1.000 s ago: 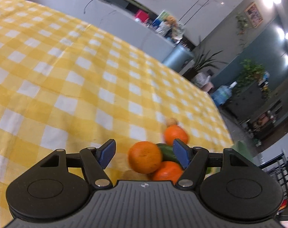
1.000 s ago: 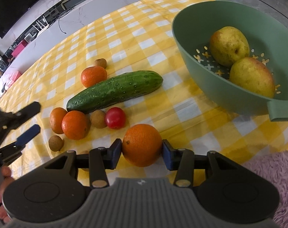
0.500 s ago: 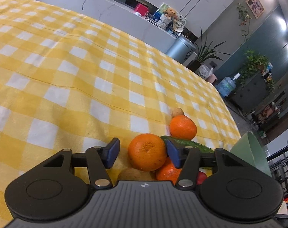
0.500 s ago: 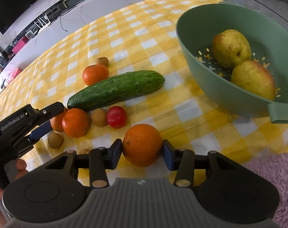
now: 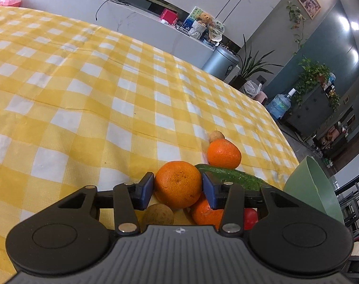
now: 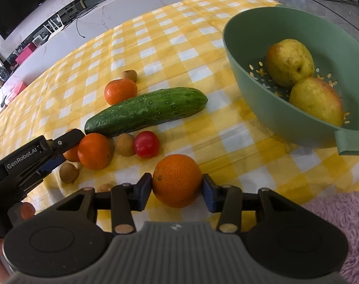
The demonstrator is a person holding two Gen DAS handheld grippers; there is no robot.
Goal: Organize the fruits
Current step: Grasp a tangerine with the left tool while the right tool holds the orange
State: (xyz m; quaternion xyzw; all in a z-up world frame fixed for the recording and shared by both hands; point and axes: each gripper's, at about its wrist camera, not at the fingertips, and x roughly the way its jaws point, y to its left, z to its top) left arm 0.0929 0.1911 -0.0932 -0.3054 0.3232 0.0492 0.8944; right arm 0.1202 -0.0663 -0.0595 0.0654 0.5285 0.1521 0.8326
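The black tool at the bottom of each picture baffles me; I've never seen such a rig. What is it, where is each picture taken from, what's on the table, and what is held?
There is no robot here. A person holds a two-finger tool in each hand, and each tool carries a wide-angle camera looking forward along its fingers. One picture is taken from the left tool, the other from the right tool. The right view also shows the left tool from the side.

The left tool has its pads against a mandarin. The right tool grips an orange.

On the checked cloth lie a cucumber, two more mandarins, a tomato and some small brown fruits. A green bowl holds two pears.
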